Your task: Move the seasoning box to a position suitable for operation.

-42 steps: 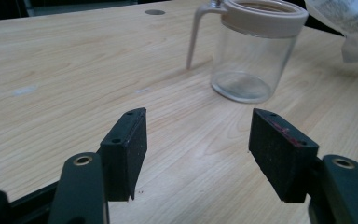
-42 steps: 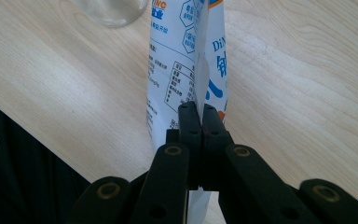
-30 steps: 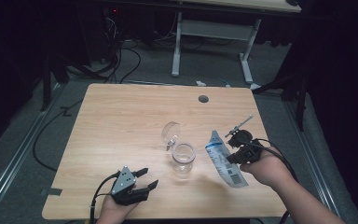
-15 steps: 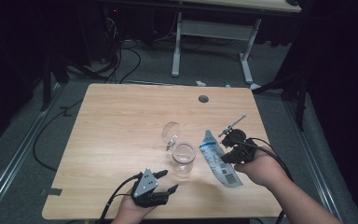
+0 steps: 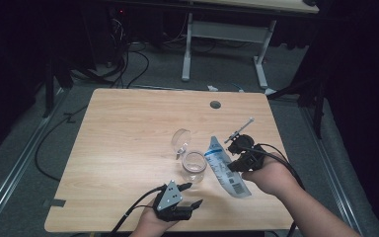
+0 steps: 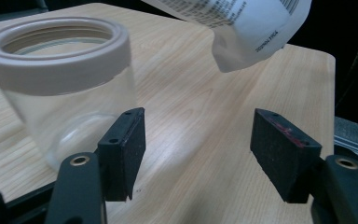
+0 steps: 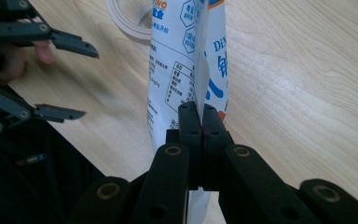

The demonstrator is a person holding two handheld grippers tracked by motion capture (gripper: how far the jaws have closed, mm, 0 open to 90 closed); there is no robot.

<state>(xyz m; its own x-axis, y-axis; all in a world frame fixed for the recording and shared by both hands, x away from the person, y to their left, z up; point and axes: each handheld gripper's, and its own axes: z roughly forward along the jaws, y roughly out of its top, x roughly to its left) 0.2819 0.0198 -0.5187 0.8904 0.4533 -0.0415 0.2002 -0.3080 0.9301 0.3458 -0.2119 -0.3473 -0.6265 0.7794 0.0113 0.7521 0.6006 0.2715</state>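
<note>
A clear jar [image 5: 194,167] with a white rim stands open near the table's middle front, and its lid [image 5: 181,139] lies just behind it. My right gripper [image 5: 233,163] is shut on a white and blue pouch [image 5: 224,170], held tilted just right of the jar. In the right gripper view the jaws [image 7: 200,116] pinch the pouch's edge [image 7: 177,70]. My left gripper [image 5: 193,194] hovers at the front edge below the jar; its jaws have just been opening. In the left gripper view they stand wide [image 6: 200,149] with nothing between them, the jar [image 6: 60,79] beside the left pad.
The wooden table [image 5: 128,128] has a round cable hole [image 5: 215,104] near its far edge. A white desk frame [image 5: 227,34] and floor cables [image 5: 128,64] lie beyond. Cables trail from both grippers over the front edge.
My left gripper has slid right along the front edge to just below the jar. The right gripper has carried the pouch left, closer to the jar.
</note>
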